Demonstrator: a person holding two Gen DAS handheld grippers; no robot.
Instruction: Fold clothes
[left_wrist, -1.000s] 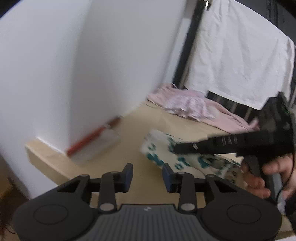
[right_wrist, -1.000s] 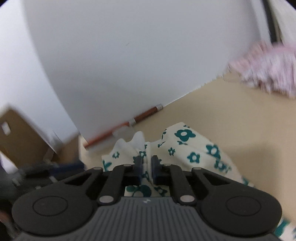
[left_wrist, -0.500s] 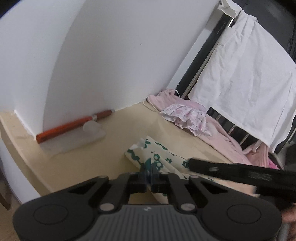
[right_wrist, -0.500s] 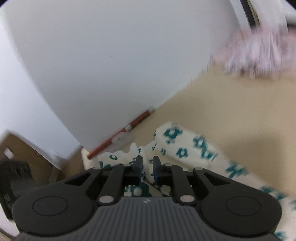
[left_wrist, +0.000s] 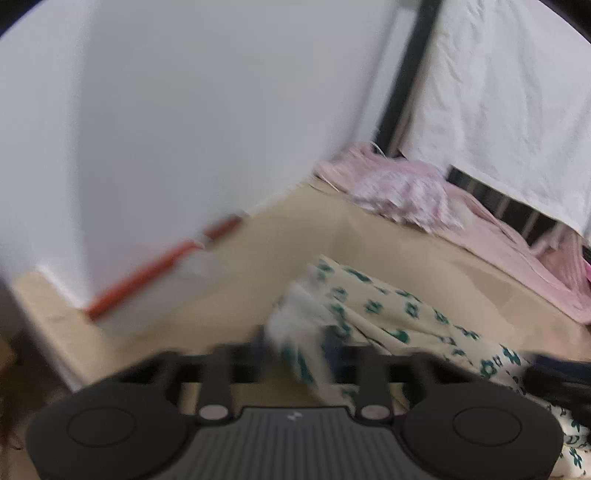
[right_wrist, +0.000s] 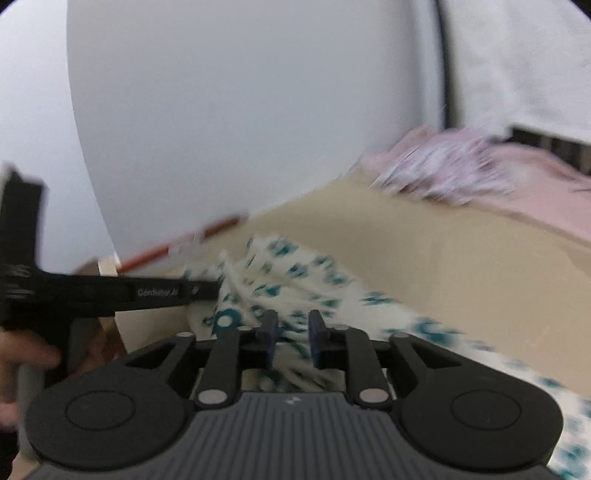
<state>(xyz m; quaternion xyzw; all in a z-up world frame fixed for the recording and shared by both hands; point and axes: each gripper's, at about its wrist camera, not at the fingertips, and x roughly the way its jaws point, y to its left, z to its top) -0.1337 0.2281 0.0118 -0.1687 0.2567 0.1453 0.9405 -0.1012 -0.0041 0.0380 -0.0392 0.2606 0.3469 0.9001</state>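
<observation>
A cream cloth with teal flowers (left_wrist: 388, 310) lies bunched on the tan table (left_wrist: 295, 251). In the blurred left wrist view a raised fold of it stands between the fingers of my left gripper (left_wrist: 293, 343), whose jaws are opening and no longer pinch it. My right gripper (right_wrist: 293, 332) is also opening, with the cloth (right_wrist: 295, 273) under and between its fingers but not pressed. The right wrist view shows the left gripper (right_wrist: 214, 288) as a black bar from the left, its tip at the cloth's edge, held by a hand (right_wrist: 22, 354).
An orange-handled tool (left_wrist: 147, 273) lies along the white wall at the table's left. A pile of pink clothes (left_wrist: 406, 192) fills the far corner, below a hanging white sheet (left_wrist: 498, 110) and a black post (left_wrist: 406, 74). The table's left edge (left_wrist: 48, 317) is close.
Half a second ago both grippers were pinched on the floral cloth; now both sets of jaws stand apart. The right gripper has swung, bringing the left gripper and its hand into its view.
</observation>
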